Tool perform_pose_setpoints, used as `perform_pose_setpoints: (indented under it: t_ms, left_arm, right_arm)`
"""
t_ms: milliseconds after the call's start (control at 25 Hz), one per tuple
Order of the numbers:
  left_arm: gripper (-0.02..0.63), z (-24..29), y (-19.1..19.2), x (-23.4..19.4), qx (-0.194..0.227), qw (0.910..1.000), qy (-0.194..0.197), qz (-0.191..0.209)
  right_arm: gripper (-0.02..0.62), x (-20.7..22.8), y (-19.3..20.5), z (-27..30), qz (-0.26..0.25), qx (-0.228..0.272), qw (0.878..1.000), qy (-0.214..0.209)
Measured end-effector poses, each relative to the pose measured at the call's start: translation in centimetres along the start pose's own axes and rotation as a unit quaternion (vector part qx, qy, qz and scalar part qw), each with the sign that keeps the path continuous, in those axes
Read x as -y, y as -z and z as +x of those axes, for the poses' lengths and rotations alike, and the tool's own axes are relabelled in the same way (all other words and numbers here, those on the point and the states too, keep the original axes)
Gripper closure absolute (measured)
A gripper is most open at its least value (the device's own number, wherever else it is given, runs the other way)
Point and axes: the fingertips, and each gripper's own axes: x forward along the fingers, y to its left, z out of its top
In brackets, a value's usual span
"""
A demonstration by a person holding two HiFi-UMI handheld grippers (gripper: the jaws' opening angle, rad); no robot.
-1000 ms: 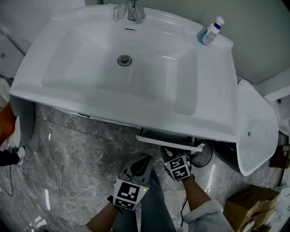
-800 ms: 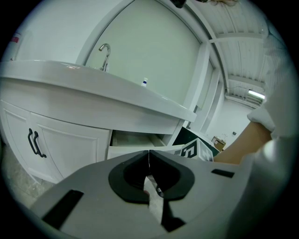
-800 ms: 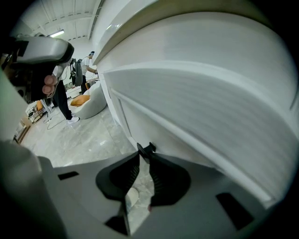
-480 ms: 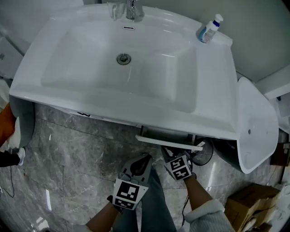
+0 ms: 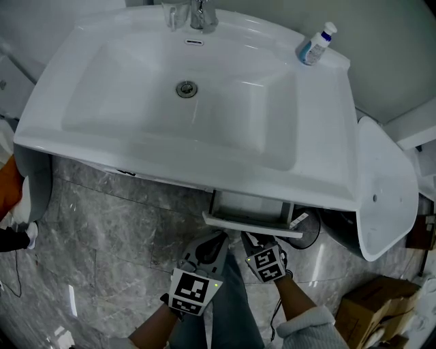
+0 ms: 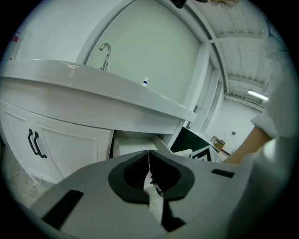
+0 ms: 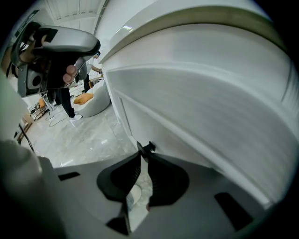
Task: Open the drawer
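Observation:
A white drawer point(image 5: 251, 206) sticks out part way from under the wash basin point(image 5: 184, 88), with its front panel point(image 5: 253, 224) toward me. My right gripper point(image 5: 251, 238) is at that panel. In the right gripper view its jaws have just been closing and pinch the small black drawer handle point(image 7: 145, 149) between the tips of the right gripper point(image 7: 142, 156). My left gripper point(image 5: 216, 240) hangs beside it on the left, apart from the drawer. Its jaws point(image 6: 149, 154) meet with nothing between them. Past them the open drawer point(image 6: 135, 142) shows.
A tap point(image 5: 201, 13) and a small bottle point(image 5: 317, 44) stand on the basin's rim. A white curved panel point(image 5: 381, 198) juts out at the right, with a cardboard box point(image 5: 371, 307) below it. Cabinet doors with black handles point(image 6: 33, 142) are left of the drawer. My leg point(image 5: 228, 313) is between the grippers.
The drawer has slid further out from under the basin toward me. My right gripper came back with it. The left gripper has stayed put.

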Motion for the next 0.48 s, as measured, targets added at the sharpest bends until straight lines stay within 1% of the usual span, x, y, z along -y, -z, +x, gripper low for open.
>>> perform_pose_setpoints:
  t_ms: [280,480]
  left_arm:
    - [0.588,-0.08,0.30,0.02,-0.003,1.0000,0.004,-0.001]
    - [0.588,-0.20,0.41,0.05,-0.004,1.0000,0.005,-0.002]
  right_arm:
    - [0.543,-0.17,0.28,-0.38,-0.012,-0.001,1.000,-0.003]
    - [0.543,-0.40,0.26,-0.67,-0.022,-0.008,1.000,0.006]
